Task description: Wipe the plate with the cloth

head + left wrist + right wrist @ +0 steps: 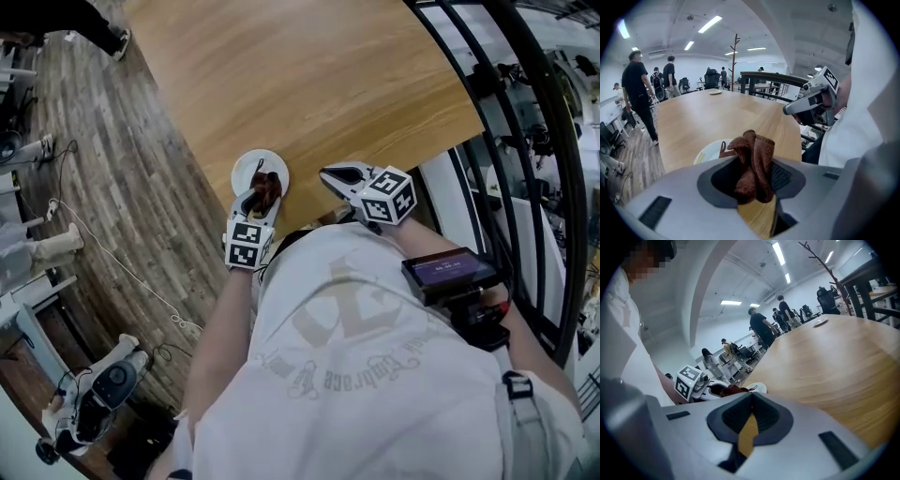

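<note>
The plate (249, 169), white and round, sat at the worktop's (309, 84) near left edge, just in front of the person. The left gripper (261, 199) reached over the plate's near side with its fingers clamped on the cloth (270, 185), a brown, crumpled piece of terry. In the left gripper view the cloth stood bunched upright between the fingers, its folds rising above them, with the plate's pale rim showing just beyond and to the left. Whether the cloth touched the plate could not be told.

The right gripper (330, 175) hung just off the plate's right side, over the worktop's near edge, its marker cube (390, 195) close to the person's white shirt (356, 356). Its fingers were together at the tips with nothing held between them; only the wood of the worktop showed through the slot below. From that gripper's view the left gripper, cloth and plate lay near to the left.

The rest of the worktop was bare light wood, apart from a small dish (820, 322) far down its length. A black railing (525, 122) curved past the worktop's right edge. Several people (640, 93) stood on the plank floor (122, 187) off the worktop's far left side.
</note>
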Demonstrator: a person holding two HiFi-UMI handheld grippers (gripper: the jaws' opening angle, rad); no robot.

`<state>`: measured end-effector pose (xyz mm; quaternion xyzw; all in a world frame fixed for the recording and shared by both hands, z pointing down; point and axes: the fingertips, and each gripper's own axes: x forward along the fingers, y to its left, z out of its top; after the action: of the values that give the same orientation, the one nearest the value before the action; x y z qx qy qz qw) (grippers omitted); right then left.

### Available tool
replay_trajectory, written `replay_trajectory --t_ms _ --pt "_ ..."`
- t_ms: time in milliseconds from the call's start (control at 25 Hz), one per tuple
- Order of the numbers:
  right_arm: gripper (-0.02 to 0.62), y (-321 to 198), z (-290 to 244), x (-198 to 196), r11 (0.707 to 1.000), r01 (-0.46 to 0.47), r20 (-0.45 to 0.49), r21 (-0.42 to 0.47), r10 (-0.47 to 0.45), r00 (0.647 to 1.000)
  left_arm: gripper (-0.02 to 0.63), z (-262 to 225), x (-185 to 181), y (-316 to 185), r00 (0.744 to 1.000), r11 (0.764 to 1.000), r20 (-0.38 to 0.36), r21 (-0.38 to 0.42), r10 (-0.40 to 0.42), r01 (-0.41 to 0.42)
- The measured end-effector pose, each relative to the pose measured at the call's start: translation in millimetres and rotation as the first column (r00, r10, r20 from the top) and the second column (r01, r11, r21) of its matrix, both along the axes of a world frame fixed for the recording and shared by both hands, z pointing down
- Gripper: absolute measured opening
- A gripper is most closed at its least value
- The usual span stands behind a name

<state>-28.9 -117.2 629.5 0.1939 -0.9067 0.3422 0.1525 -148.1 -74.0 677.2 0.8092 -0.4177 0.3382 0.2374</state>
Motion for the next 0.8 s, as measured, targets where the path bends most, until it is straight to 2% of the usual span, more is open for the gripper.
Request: replay_trajectory --t_ms 200,400,640,800 --pt "0.014 -2 0 -12 0.999 0.04 0.006 0.001 -0.04 0.999 0.169 -1 -41 1 0.991 0.992 0.043 0.023 -0.126 0.125" --pt "0.014 -1 -1 -19 0.997 0.077 0.005 0.002 -0.077 0.997 0.169 -7 -75 -11 0.975 0.978 0.097 0.072 -0.201 0.195" --pt "0.014 -9 -13 -29 0.997 0.074 0.035 0.011 -0.074 0.997 0.169 -28 -87 -31 0.965 0.961 0.075 0.133 -0.253 0.242" --pt "0.014 -12 -11 -32 0.996 0.086 0.032 0.01 -0.087 0.996 0.169 -40 -80 -28 0.958 0.948 0.006 0.143 -0.288 0.284"
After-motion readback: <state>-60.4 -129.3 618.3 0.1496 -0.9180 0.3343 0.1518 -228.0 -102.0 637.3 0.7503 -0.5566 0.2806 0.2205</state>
